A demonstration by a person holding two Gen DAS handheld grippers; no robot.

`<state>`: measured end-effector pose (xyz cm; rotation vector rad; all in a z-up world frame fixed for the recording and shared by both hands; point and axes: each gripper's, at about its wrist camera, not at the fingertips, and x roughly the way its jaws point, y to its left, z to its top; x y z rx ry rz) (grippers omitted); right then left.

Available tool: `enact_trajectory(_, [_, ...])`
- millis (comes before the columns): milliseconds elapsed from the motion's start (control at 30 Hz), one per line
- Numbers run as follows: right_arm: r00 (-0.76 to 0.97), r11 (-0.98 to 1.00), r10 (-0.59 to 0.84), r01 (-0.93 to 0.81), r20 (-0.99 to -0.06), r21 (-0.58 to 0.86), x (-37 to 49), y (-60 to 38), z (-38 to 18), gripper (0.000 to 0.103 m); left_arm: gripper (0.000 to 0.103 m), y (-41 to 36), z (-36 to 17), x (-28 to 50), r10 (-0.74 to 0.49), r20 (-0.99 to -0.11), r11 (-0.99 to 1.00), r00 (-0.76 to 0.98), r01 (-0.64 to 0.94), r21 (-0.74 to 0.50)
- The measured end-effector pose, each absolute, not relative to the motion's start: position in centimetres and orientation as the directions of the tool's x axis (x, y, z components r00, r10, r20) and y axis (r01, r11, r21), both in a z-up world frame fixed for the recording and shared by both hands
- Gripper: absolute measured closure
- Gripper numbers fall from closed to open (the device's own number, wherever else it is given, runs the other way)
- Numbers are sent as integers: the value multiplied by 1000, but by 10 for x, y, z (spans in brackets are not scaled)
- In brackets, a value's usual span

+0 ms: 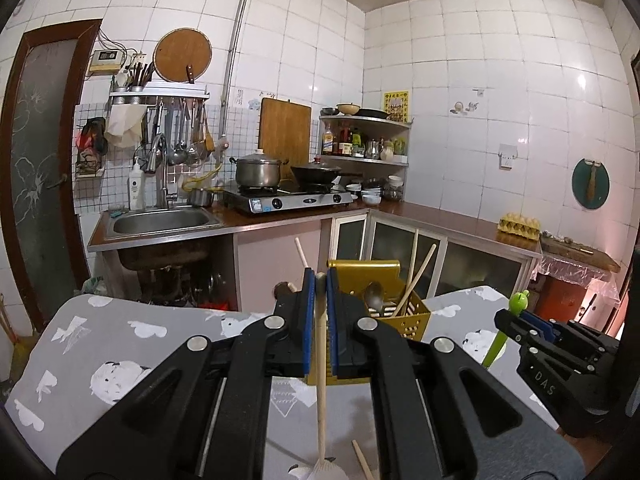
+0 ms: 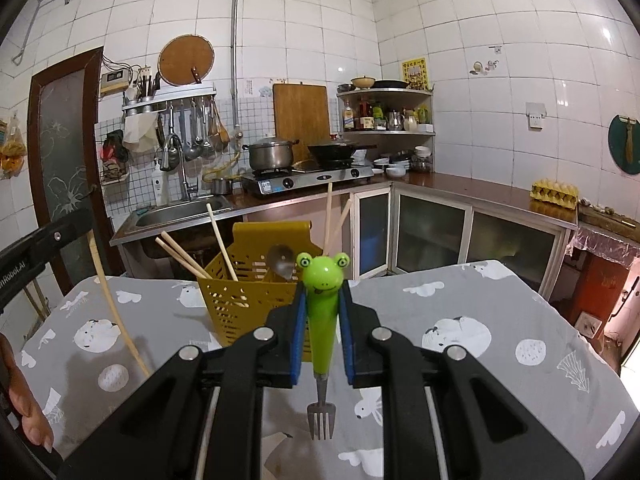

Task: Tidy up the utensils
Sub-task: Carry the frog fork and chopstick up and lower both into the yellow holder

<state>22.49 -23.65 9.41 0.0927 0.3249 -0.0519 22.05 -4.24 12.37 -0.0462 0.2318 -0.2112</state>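
Observation:
My left gripper (image 1: 320, 280) is shut on a pale wooden utensil (image 1: 321, 376) and holds it upright, handle up, just before the yellow perforated utensil basket (image 1: 412, 316). The basket holds chopsticks (image 1: 416, 276) and a metal spoon (image 1: 374, 294). My right gripper (image 2: 322, 292) is shut on a fork with a green frog handle (image 2: 322, 312), tines down (image 2: 321, 420), in front of the same basket (image 2: 236, 296). The right gripper also shows in the left wrist view (image 1: 508, 320) at the right.
The basket stands on a table with a grey patterned cloth (image 2: 480, 320). Another wooden stick (image 1: 364, 460) lies on the cloth near the left gripper. A kitchen counter with sink (image 1: 160, 222), stove (image 1: 288, 200) and egg tray (image 1: 519, 226) runs behind.

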Motion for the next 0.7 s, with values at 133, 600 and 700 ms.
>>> enact_trajectory(133, [947,994,-30,62,-318,90,228,-237,97,87,99,-44,132,225,-223,-207,975,953,213,-67])
enact_trajectory(600, [978,992,-8,34,-210,119,282,-240,188,87,99,-64,234,271,-246,-66,968,967,241,-68])
enact_trajectory(700, [980,992,-9,34,-199,121,303,-238,203,87,99,-72,249,287,-234,-30,971,972,232,-58])
